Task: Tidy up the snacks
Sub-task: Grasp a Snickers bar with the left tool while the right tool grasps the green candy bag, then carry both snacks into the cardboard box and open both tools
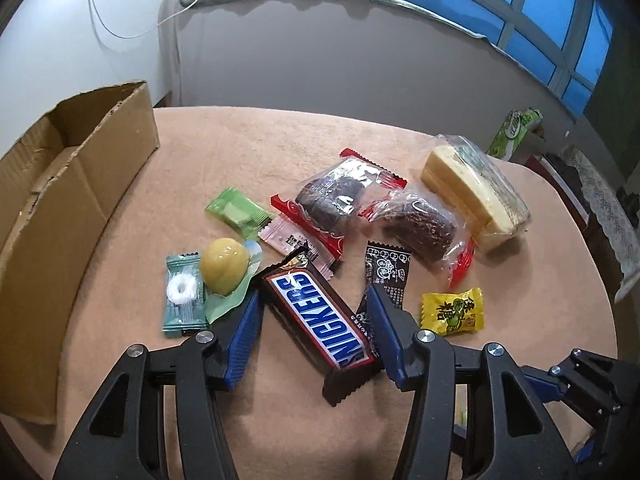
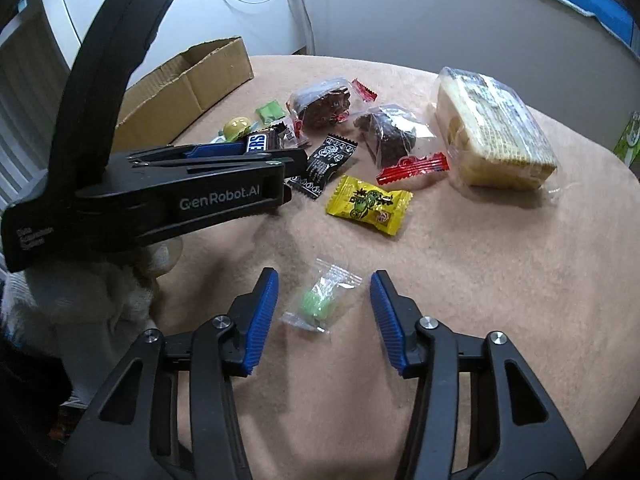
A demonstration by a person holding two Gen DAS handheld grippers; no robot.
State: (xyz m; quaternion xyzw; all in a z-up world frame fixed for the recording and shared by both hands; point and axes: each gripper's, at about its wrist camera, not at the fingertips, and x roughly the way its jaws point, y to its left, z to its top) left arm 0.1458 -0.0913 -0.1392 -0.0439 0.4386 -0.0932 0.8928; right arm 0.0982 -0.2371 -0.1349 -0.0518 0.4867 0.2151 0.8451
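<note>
My left gripper point(image 1: 314, 296) is open, its blue fingers on either side of a Snickers bar point(image 1: 318, 322) lying on the peach cloth. In the right wrist view the left gripper point(image 2: 256, 152) reaches over the same Snickers bar point(image 2: 262, 142). My right gripper point(image 2: 324, 280) is open around a small clear packet with a green candy point(image 2: 318, 304), not touching it. A cardboard box point(image 1: 60, 200) stands open at the left; it also shows in the right wrist view point(image 2: 192, 84).
Snacks lie scattered: a mint point(image 1: 182, 292), a yellow ball sweet point(image 1: 222, 266), a green packet point(image 1: 238, 212), two dark cakes point(image 1: 332, 194) point(image 1: 420, 226), a black packet point(image 1: 386, 270), a yellow candy point(image 1: 452, 312), a wafer pack point(image 1: 476, 196). The table edge curves at the right.
</note>
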